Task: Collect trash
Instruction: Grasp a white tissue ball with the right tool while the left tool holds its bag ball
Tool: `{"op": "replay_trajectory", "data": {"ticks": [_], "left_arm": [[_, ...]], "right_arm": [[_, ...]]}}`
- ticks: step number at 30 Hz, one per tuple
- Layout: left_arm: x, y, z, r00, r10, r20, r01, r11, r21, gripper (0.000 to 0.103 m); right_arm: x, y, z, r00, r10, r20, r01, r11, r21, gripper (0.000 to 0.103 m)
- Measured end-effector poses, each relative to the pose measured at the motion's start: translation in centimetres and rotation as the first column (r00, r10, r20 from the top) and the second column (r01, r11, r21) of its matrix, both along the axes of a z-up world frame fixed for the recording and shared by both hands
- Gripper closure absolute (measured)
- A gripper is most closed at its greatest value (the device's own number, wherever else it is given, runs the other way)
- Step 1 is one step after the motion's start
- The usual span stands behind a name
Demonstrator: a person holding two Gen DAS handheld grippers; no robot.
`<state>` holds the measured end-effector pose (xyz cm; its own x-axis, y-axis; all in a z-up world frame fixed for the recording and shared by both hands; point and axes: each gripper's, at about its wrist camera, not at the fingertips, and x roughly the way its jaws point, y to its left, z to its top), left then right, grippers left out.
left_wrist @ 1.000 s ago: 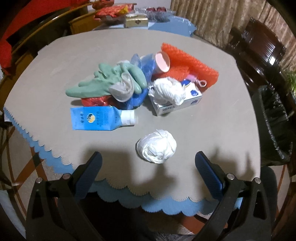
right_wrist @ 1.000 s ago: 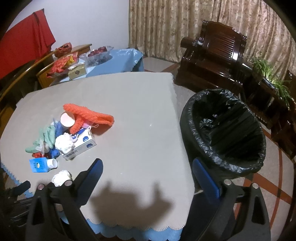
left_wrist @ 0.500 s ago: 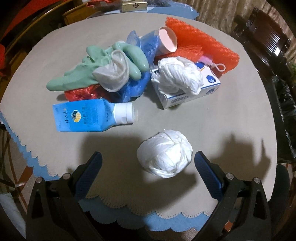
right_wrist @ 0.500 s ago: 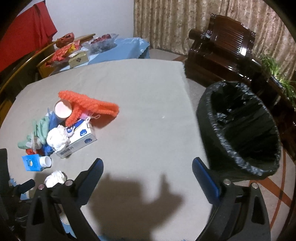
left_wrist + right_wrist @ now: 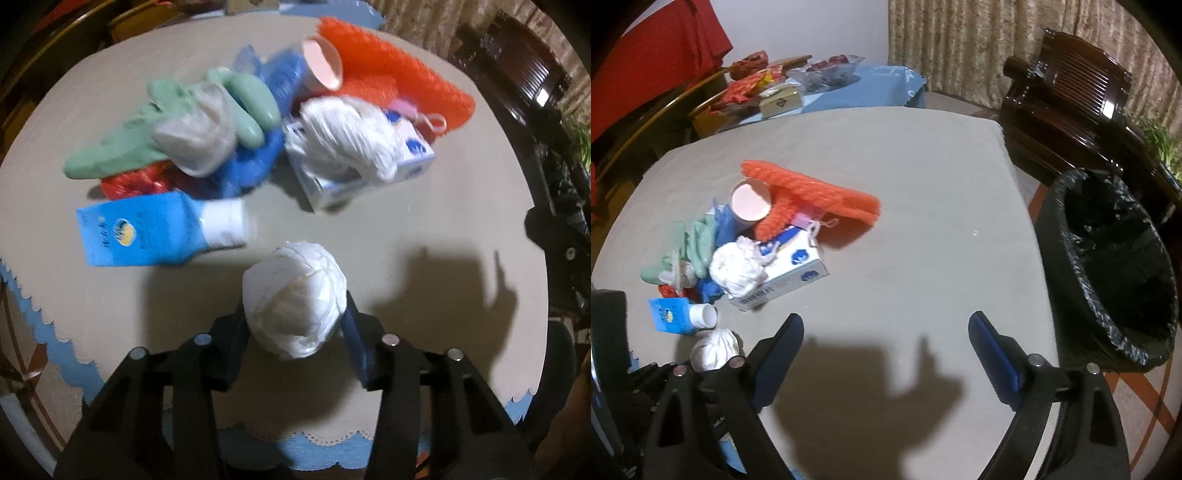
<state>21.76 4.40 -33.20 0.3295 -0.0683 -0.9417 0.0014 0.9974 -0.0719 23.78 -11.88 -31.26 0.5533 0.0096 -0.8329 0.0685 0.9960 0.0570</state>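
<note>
A white crumpled ball of plastic (image 5: 295,299) sits near the table's front edge, and my left gripper (image 5: 295,314) is shut on it, a finger on each side. The ball also shows in the right wrist view (image 5: 714,349). Behind it lies the trash pile: a blue carton with a white cap (image 5: 147,232), green rubber gloves (image 5: 177,129), a white wad (image 5: 347,133) on a tissue box (image 5: 369,173), a pink cup (image 5: 321,64) and orange mesh (image 5: 399,85). My right gripper (image 5: 886,354) is open and empty above the table, right of the pile.
A bin lined with a black bag (image 5: 1115,269) stands on the floor off the table's right edge. A dark wooden chair (image 5: 1071,99) is behind it. A cluttered blue side table (image 5: 827,88) lies beyond the far edge. The tablecloth (image 5: 923,184) has a scalloped front hem.
My left gripper moved forward and down onto the white ball and closed on it. The right gripper moved a little forward over the table and stayed open.
</note>
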Motion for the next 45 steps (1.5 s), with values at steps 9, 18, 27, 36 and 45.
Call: {"op": "replay_trajectory", "data": {"ticks": [9,18,27,36,45], "left_arm": [[0.2,3.0,4.8,0.986,0.028,0.162,-0.032,0.999,0.021,0.062],[-0.6,7.7,7.8,0.955,0.036,0.293,-0.052,0.998,0.046,0.061],[-0.3,10.3,7.9,0.950,0.037,0.311,-0.054,0.998,0.046,0.061],[0.0,10.3,7.5,0.952,0.039,0.303,-0.053,0.998,0.036,0.061],[-1.2,5.4,9.3,0.951,-0.015,0.310,0.006,0.999,0.033,0.061]], "right_arm": [[1.1,3.2,0.6,0.998,0.063,0.023,-0.064,0.998,0.019,0.025],[2.8,7.6,0.5,0.991,0.118,0.054,-0.121,0.992,0.046,0.030],[5.1,11.3,-1.4,0.987,0.156,0.035,-0.158,0.987,0.037,0.038],[5.3,11.4,-2.1,0.985,0.173,-0.001,-0.173,0.982,0.071,0.067],[1.7,5.8,2.3,0.989,0.139,0.050,-0.143,0.986,0.083,0.067]]}}
